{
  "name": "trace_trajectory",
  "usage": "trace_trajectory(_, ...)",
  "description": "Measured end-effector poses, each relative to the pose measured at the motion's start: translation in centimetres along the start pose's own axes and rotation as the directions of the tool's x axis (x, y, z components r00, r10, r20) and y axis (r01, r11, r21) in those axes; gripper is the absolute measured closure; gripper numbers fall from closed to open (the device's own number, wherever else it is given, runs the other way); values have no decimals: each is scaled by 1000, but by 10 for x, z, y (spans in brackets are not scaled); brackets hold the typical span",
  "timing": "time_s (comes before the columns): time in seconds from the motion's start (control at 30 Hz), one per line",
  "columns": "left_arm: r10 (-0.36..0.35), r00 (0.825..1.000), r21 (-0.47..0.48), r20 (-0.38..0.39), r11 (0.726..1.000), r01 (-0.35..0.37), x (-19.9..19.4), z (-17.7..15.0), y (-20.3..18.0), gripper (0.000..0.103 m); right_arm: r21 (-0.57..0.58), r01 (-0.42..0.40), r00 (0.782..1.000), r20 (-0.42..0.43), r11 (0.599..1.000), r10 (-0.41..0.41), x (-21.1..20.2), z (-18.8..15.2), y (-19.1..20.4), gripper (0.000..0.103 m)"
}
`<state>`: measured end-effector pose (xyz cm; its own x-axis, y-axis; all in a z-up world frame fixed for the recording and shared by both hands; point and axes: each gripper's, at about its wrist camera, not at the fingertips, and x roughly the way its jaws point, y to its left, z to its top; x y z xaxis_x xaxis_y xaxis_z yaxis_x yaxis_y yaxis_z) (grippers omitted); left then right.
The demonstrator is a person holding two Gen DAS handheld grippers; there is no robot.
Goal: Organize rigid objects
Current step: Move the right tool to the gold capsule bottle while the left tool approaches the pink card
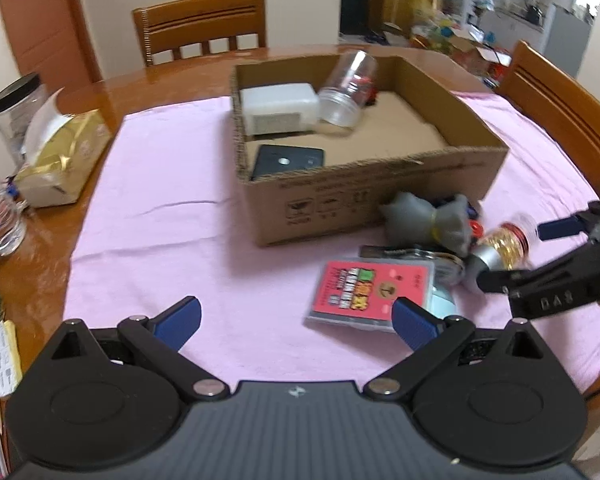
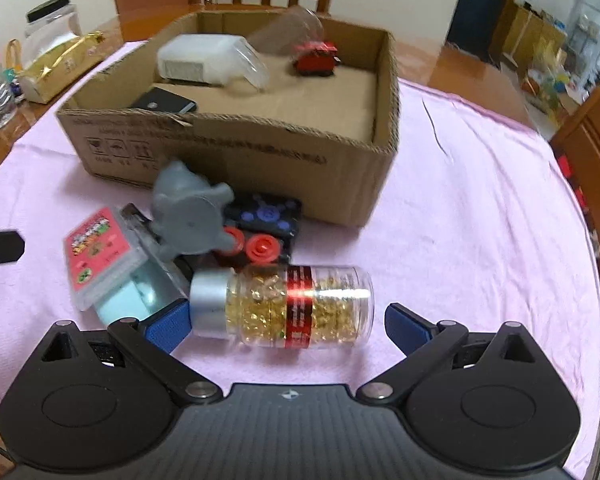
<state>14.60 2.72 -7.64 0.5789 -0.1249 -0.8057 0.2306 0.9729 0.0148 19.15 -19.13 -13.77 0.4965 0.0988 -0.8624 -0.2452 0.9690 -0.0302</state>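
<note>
Your cardboard box (image 2: 236, 148) sits on the cloth (image 1: 180, 216) that covers the round table (image 1: 112, 92), toward its far side. Inside the box, a plastic container (image 2: 196, 58) lies at the far left corner, a tipped jar (image 1: 348, 88) leans just to its right, a toy vehicle (image 2: 315, 60) rests at the back, and a phone (image 2: 164, 102) lies at the near left. In front of the box you have a pile: an elephant figure (image 2: 192, 208) on top, a card case (image 2: 100, 248) to its left, and a capsule bottle (image 2: 288, 306) on its side nearest your right gripper (image 2: 288, 326). A gift box (image 1: 60, 160) sits left of the cloth.
</note>
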Motion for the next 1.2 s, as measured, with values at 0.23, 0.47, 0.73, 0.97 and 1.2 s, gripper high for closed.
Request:
trace_trajectory(0.23, -67, 997, 66, -33, 995, 69, 20, 6, -17, 2, 34, 21, 999, -32, 999, -20, 11, -6, -12, 0)
trace_trajectory(0.47, -111, 991, 131, -76, 984, 120, 46, 13, -32, 2, 35, 5, 998, -57, 999, -3, 16, -16, -15, 0)
trace_trajectory(0.73, -132, 988, 95, -86, 986, 140, 65, 20, -28, 2, 48, 1, 998, -57, 999, 1, 17, -16, -17, 0)
trace_trajectory(0.97, -89, 992, 29, -85, 995, 92, 72, 22, -5, 2, 50, 2, 998, -57, 999, 1, 17, -16, -17, 0)
trace_trajectory(1.2, 9, 993, 23, -121, 1000, -6, 84, 16, 19, 2, 54, 4, 998, -62, 999, -1, 19, -14, -16, 0)
